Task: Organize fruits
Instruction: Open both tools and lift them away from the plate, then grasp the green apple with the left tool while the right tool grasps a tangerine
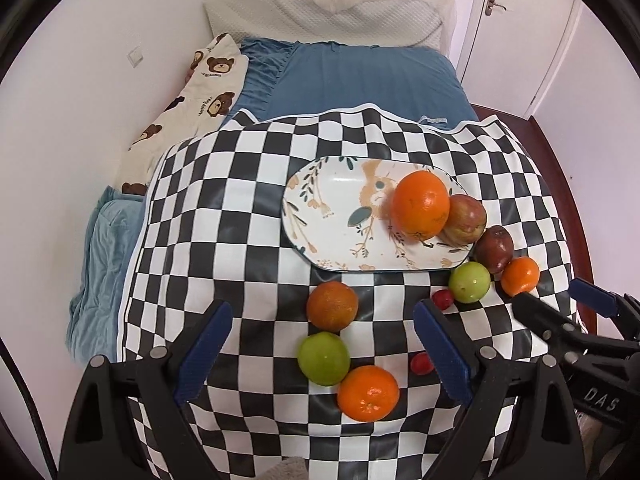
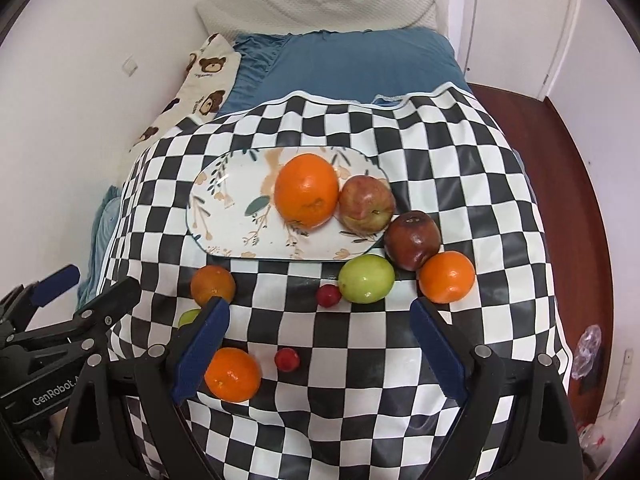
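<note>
Left wrist: plate [image 1: 320, 216] holds orange [image 1: 420, 205], apple [image 1: 466, 220].

From the left wrist camera I'm looking down over my left gripper [image 1: 322, 354], jaws spread wide with nothing between the pads. Below it the checkered cloth [image 1: 224, 208] covers the bed. On the patterned plate [image 1: 320, 208] sits a big orange [image 1: 420, 205], with a red-yellow apple [image 1: 466, 220] touching it at the plate's right edge. Off the plate, a dark red apple [image 1: 495, 249], a small orange [image 1: 520, 276], a green fruit [image 1: 469, 282] and a tiny red fruit [image 1: 443, 299] cluster together. Nearer me: a dull orange [image 1: 332, 306], a green fruit [image 1: 324, 358], a bright orange [image 1: 368, 393], another tiny red fruit [image 1: 422, 363]. The right gripper [image 1: 560, 304] pokes in from the right, jaws apart.
</note>
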Demonstrator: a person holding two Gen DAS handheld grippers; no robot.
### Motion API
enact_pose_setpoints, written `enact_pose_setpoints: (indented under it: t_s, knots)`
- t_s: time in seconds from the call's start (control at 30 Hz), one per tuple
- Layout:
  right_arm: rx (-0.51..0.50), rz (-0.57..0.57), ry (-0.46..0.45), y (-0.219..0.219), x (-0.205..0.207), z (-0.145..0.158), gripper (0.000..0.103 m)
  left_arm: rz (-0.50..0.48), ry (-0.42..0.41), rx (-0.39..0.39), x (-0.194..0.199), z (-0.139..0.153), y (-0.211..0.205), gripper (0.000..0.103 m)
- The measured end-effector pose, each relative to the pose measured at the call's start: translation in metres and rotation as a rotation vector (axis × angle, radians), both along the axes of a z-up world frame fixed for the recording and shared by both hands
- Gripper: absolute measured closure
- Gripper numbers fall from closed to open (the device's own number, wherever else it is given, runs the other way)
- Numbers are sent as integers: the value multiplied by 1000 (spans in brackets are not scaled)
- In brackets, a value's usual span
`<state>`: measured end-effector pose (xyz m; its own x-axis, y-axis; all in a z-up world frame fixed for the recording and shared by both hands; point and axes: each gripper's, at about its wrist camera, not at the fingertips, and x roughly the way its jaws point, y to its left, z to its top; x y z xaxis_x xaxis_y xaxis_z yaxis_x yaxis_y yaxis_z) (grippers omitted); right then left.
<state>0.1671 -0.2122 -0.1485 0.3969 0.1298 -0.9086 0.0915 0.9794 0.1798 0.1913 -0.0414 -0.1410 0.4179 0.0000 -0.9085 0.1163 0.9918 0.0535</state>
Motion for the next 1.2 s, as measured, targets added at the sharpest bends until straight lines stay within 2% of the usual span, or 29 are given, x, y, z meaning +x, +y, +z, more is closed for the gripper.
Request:
enact_pose_setpoints:
  t_s: [0.1,0.23,0.33,0.5,0.6,0.67,0.73,0.8,1.03,1.1,1.17,1.2]
  knots:
    - [11,-37,5,-18,2,-4,9,-3,27,-9,7,-9,-9,10]
    - [65,-137,49,-62,11,-21,9,-17,90,-32,22,-32,-28,10]
    - [120,-228,115,-102,21,-50,9,-32,136,-37,32,-54,-44,10]
    - [245,-316,187,-143,36,-97,10,-39,196,-42,43,-84,-68,10]
    - [249,-340,230,-157,48,-121,10,-70,219,-39,46,-95,-83,10]
    - [249,-349,267,-163,53,-138,14,-107,233,-33,47,-102,-97,10]
    - [283,-343,299,-164,56,-156,27,-161,258,-37,49,-110,-112,10]
    - [328,-331,300,-164,56,-167,36,-198,275,-34,50,-118,-127,10]
    - [340,-327,245,-167,41,-162,37,-319,280,-24,51,-132,-170,10]
    - [336,-338,237,-174,32,-157,37,-364,285,-1,50,-139,-183,15]
    - [330,-344,232,-180,25,-153,37,-391,303,23,49,-148,-192,33]
    - [327,-345,233,-182,23,-151,37,-404,304,51,48,-154,-197,35]
